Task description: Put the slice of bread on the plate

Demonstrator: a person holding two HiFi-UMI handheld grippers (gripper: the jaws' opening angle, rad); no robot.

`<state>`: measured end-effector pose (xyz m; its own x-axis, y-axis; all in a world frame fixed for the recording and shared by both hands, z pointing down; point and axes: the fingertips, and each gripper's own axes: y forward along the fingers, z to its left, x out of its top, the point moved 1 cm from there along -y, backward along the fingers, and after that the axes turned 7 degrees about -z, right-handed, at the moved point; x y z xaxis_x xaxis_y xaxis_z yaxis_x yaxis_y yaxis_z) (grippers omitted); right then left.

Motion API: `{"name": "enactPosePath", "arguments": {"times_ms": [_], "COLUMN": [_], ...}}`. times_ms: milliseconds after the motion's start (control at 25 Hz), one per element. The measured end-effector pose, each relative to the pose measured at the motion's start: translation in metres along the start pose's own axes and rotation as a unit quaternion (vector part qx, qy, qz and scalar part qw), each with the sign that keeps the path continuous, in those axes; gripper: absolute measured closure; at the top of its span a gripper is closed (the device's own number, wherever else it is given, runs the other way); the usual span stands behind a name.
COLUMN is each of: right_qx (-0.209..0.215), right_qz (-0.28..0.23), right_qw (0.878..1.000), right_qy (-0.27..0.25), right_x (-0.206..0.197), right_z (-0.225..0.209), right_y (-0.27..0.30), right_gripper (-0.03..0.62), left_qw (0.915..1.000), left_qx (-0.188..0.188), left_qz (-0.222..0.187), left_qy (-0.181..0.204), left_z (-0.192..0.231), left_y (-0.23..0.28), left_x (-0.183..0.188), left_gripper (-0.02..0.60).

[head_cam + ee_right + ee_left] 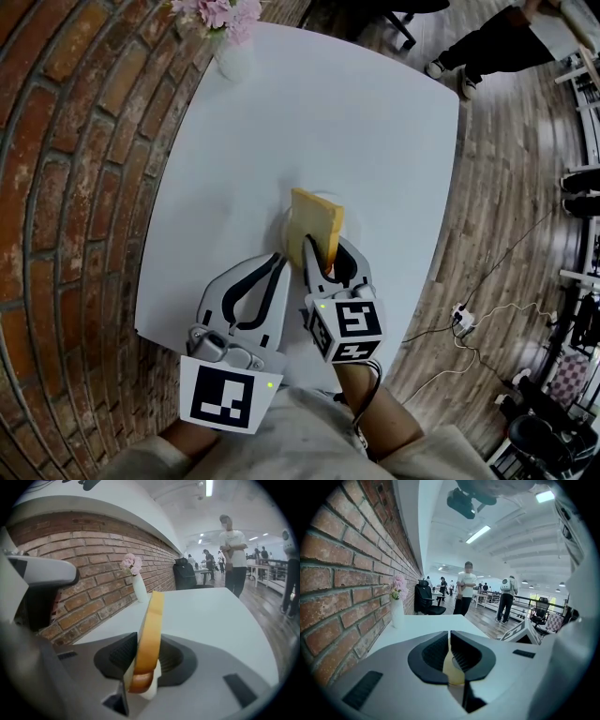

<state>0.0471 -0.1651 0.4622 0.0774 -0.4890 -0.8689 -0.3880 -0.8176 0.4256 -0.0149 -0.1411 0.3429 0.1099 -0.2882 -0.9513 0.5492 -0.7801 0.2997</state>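
Note:
A yellow-crusted slice of bread [317,225] stands on edge between the jaws of my right gripper [326,246], which is shut on its lower part. In the right gripper view the slice [149,634] rises tilted from between the dark pads. Under it I make out the faint rim of a white plate [283,221] on the white table [375,131]; how close the bread's lower edge is to it I cannot tell. My left gripper [281,261] rests just left of the plate, jaws shut with nothing held; in its own view the left gripper's pads [449,637] meet in a thin slit.
A white vase of pink flowers [230,42] stands at the table's far left corner, beside the brick wall [66,187]. A power strip with cables [461,321] lies on the wooden floor to the right. People [465,592] stand beyond the table.

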Motion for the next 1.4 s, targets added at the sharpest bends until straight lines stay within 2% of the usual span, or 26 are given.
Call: {"name": "enactPosePath", "arguments": {"times_ms": [360,400,480,640,920,1080,1200,1400], "right_qx": [-0.028,-0.033,-0.037,-0.046,-0.059,-0.070,-0.076,-0.092], "right_qz": [0.003,0.008,0.025,0.039,0.043,0.065,0.068,0.074], "right_qw": [0.999,0.998,0.997,0.997,0.995,0.993,0.993,0.989], "right_qy": [-0.046,-0.055,-0.063,-0.056,-0.072,-0.065,-0.059,-0.086], "right_x": [0.000,-0.001,-0.007,-0.016,-0.015,-0.024,-0.027,-0.027], "right_z": [-0.008,-0.009,-0.013,-0.021,-0.023,-0.029,-0.033,-0.035], "right_y": [0.001,0.002,0.004,0.005,0.005,0.006,0.006,0.005], "right_gripper": [0.450,0.428,0.341,0.327,0.308,0.227,0.221,0.198], "left_qw": [1.0000,1.0000,1.0000,1.0000,1.0000,1.0000,1.0000,1.0000], "left_qx": [0.001,0.001,0.001,0.001,-0.002,-0.003,-0.004,-0.005], "left_qz": [-0.001,-0.001,-0.001,-0.002,-0.001,-0.001,-0.003,-0.002], "left_qy": [-0.002,-0.002,-0.003,-0.005,-0.003,-0.001,-0.002,-0.003], "left_z": [-0.001,-0.001,0.000,0.001,0.001,0.001,0.001,0.001], "left_y": [0.000,0.000,-0.001,0.000,0.000,-0.001,-0.001,-0.003], "left_x": [0.001,0.001,0.001,0.001,0.001,0.001,0.001,0.000], "left_gripper": [0.557,0.557,0.557,0.557,0.557,0.557,0.557,0.557]}}
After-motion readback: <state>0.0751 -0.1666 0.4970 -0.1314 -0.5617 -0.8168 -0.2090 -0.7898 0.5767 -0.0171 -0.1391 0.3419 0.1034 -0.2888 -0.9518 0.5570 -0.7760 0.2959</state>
